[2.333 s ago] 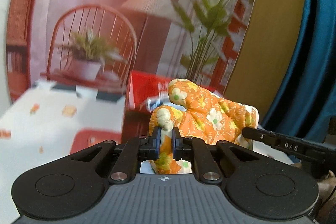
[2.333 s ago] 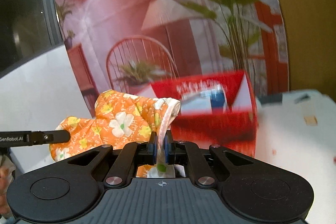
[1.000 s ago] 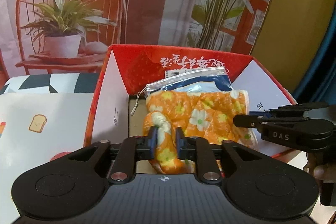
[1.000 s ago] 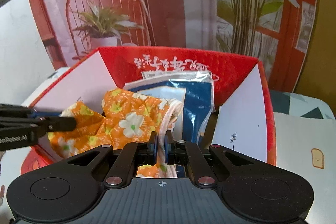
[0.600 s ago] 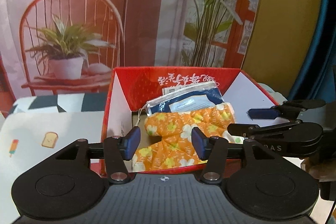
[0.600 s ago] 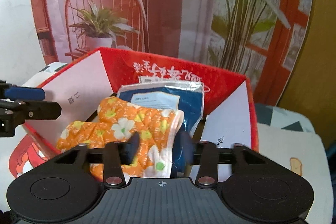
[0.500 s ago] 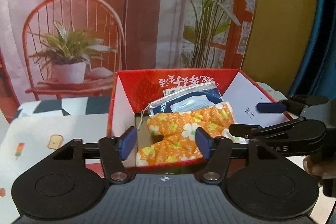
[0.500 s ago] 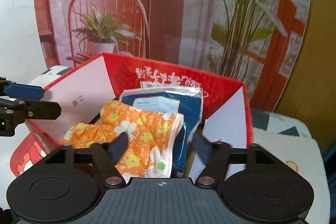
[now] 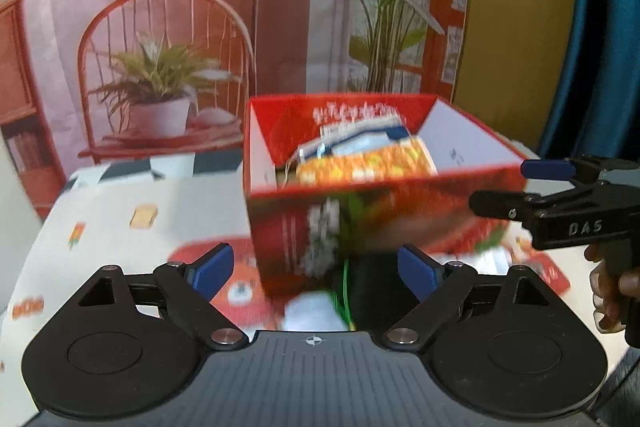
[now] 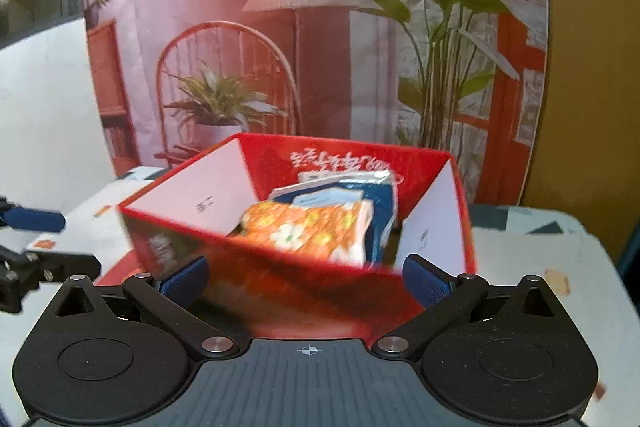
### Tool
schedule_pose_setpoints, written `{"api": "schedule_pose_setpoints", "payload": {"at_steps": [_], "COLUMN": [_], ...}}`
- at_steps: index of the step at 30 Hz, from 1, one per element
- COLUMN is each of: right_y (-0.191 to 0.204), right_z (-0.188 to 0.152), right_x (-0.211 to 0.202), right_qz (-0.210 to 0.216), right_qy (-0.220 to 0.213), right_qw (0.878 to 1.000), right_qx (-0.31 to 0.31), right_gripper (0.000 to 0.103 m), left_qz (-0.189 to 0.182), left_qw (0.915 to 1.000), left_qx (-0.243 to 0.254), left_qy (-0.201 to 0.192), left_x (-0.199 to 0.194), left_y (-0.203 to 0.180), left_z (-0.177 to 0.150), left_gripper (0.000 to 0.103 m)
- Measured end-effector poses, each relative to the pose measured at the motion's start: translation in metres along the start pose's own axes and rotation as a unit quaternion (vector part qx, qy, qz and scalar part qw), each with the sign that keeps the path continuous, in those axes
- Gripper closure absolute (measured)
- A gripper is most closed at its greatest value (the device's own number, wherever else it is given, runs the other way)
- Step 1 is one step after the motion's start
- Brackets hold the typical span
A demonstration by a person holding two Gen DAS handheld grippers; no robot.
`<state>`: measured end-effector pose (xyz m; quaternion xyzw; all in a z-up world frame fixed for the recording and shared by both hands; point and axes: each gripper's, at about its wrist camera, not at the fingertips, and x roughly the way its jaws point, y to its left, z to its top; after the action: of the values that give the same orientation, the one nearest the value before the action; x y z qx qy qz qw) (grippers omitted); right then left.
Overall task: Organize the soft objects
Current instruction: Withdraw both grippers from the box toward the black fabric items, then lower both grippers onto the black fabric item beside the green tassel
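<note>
1. Since the earlier frames the orange floral cloth (image 10: pixel 316 229) has left both my grippers and now lies in the red box (image 10: pixel 434 205), at the frame centre.
2. My left gripper (image 9: pixel 316 269) has just been opening; its jaws are spread, nothing between them.
3. My right gripper (image 10: pixel 306 277) has also just opened wide and is empty.
4. The box stands on the desk (image 9: pixel 120 203).

The red box (image 10: pixel 304 279) was printed cardboard with a slight sheen; its inner side flaps were plain matt white. Inside it, the orange floral item (image 10: pixel 308 231) was soft cloth. Behind that cloth lay a glossy, crinkled plastic packet (image 10: pixel 360 187).
</note>
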<state>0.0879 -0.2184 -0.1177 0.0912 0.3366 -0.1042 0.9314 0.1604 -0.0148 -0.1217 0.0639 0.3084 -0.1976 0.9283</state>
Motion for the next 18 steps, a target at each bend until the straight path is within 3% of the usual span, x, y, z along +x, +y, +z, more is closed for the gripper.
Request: {"api": "schedule_pose_setpoints", "payload": {"at_steps": [9,18], "right_y": [0.026,0.037], "right_z": [-0.067,-0.109], "right_x": [-0.031,-0.053], "right_qz": [0.028,0.035], "right_qy": [0.042,0.081], "right_qw": [0.998,0.995], "right_qx": [0.029,0.044], "right_gripper": [0.0,0.001], "left_qz": [-0.015,-0.027], "left_qw": [0.9983,0.9949], "left_qx": [-0.04,-0.082], "left_qy": [0.04,0.053], "left_x": [-0.016,-0.017], "left_y": [0.008,0.011], "left_z": [-0.068,-0.103], "left_gripper": [0.013,0.021]}}
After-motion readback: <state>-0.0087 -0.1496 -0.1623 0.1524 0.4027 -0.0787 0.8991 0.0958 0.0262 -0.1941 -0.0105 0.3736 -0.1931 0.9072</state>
